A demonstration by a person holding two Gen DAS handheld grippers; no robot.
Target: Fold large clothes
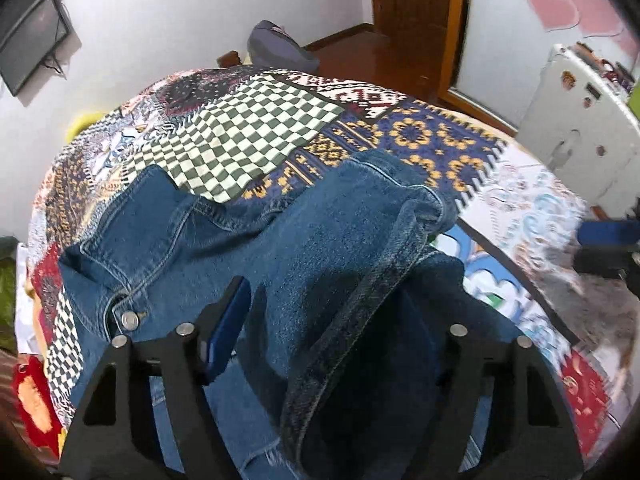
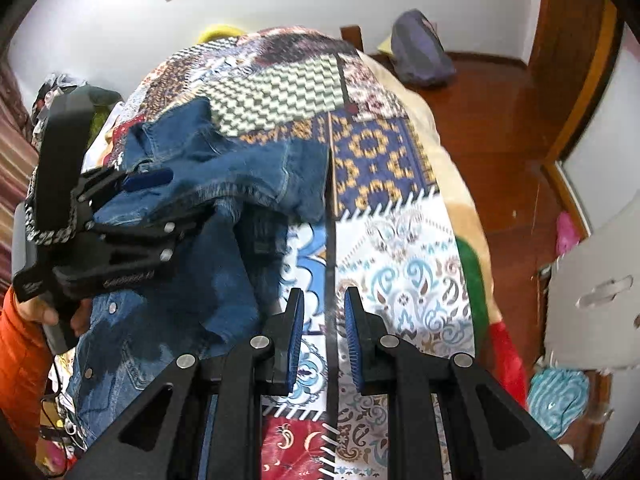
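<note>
One denim jacket (image 1: 304, 220) lies crumpled on the near side of a bed, spread over a single patchwork quilt (image 1: 240, 128) of checked, floral and paisley squares. Two hand-held grippers work above it.

The left gripper (image 1: 336, 304) points steeply down onto the jacket with its jaws spread. A raised fold of denim runs between them and drapes over the right finger, hiding it. The one blue pad (image 1: 226, 328) in view stands clear of that fold, so nothing is clamped. One metal button (image 1: 130, 320) shows just beside that finger. In the right wrist view, one hand (image 2: 60, 316) in an orange sleeve (image 2: 20, 360) grips this tool's handle at the bed's left edge.

The right gripper (image 2: 322, 300) hangs over bare quilt just right of the jacket. Its two ribbed blue pads are drawn in to a narrow slit and grasp nothing, and a dark seam of the quilt runs below the gap. Two more jacket buttons (image 2: 113, 307) show in this view.

Beyond the bed, one dark screen (image 1: 32, 48) is mounted on the white wall. One grey-purple bundle (image 2: 420, 56) sits on the polished wooden floor (image 2: 500, 120).
</note>
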